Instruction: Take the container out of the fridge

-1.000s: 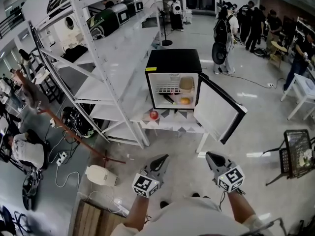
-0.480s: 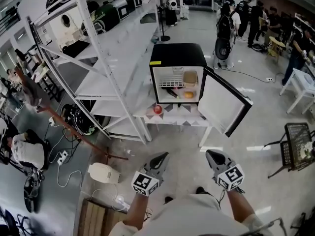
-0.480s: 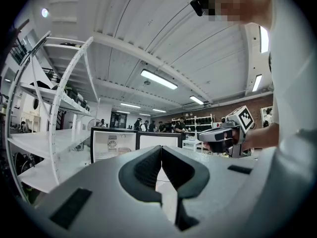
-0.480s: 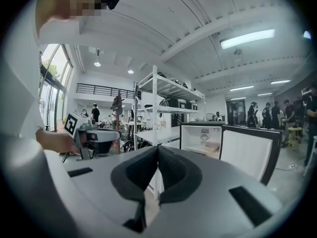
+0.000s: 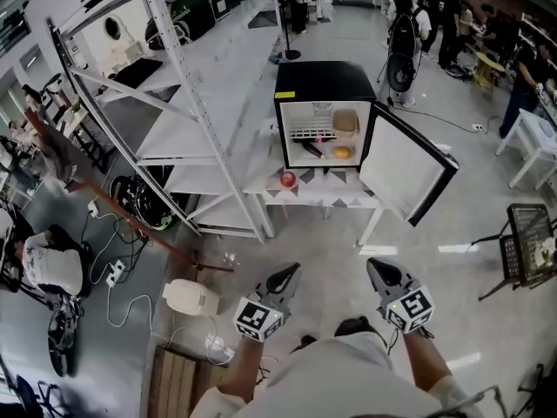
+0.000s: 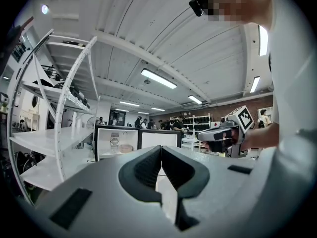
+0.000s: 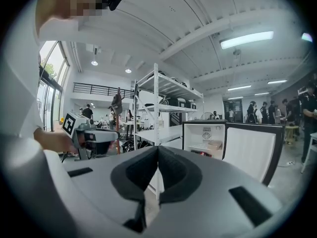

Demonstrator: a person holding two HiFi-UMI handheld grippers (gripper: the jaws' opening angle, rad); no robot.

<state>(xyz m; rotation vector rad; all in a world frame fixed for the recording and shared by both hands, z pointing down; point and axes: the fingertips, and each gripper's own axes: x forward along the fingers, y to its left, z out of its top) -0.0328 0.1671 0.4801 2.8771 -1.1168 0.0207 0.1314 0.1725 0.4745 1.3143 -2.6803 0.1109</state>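
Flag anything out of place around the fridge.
A long brown pole slants askew past the white shelf rack left of the fridge. The fridge door hangs wide open; nothing looks spilled.

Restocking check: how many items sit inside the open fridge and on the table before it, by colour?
Beige container: 1
Dark item: 1
Orange item: 1
Red item, outside: 1
Total: 4

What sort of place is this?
Probably a lab or workshop hall: tall white shelving stacked with appliances, a small open fridge on a low table, loose cables across the floor.
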